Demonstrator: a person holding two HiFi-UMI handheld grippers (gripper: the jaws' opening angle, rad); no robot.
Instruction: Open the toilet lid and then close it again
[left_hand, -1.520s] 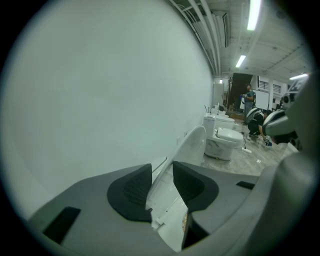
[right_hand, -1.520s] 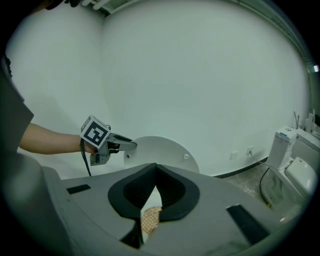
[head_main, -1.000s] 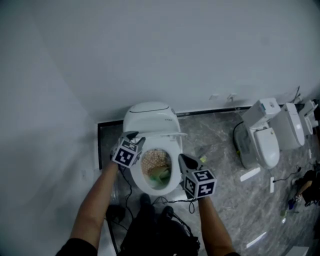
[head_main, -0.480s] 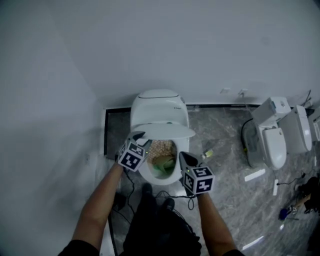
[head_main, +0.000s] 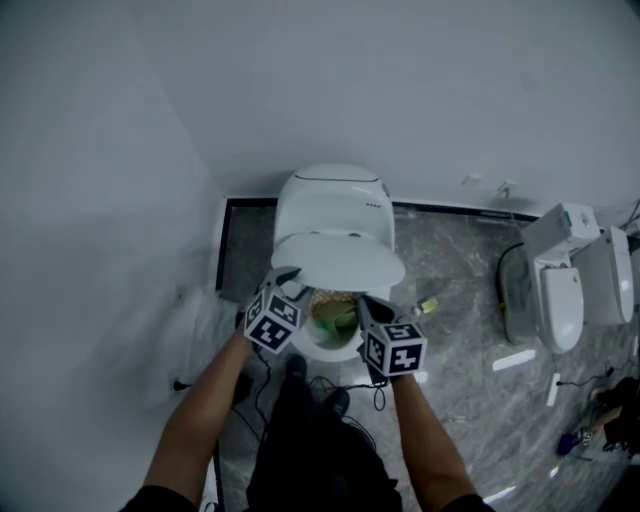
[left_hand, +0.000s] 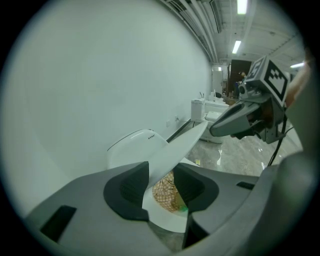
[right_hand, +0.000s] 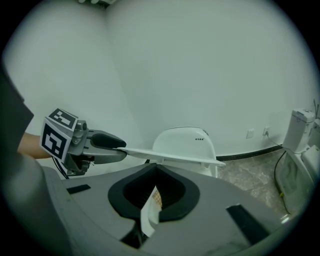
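Observation:
The white toilet lid (head_main: 340, 262) hangs half lowered over the bowl (head_main: 338, 322), which holds brown patterned and green stuff. My left gripper (head_main: 287, 272) is at the lid's left edge. In the left gripper view the lid (left_hand: 182, 142) runs in between the left gripper's (left_hand: 161, 182) jaws, lying against one pad, with a gap to the other. My right gripper (head_main: 368, 302) hovers over the bowl's right rim, below the lid's front. In the right gripper view the right gripper's (right_hand: 152, 192) jaws stand a little apart and only the bowl shows through them; the lid (right_hand: 170, 156) lies nearly level.
The toilet's back housing (head_main: 333, 195) stands against the white wall. More white toilets (head_main: 560, 290) stand on the grey marble floor at the right. Cables (head_main: 262, 362) lie on the floor by the bowl. The person's legs are just in front of it.
The lid has swung down from nearly upright to about half lowered. Both grippers have sunk with it and now sit closer together at the bowl's front.

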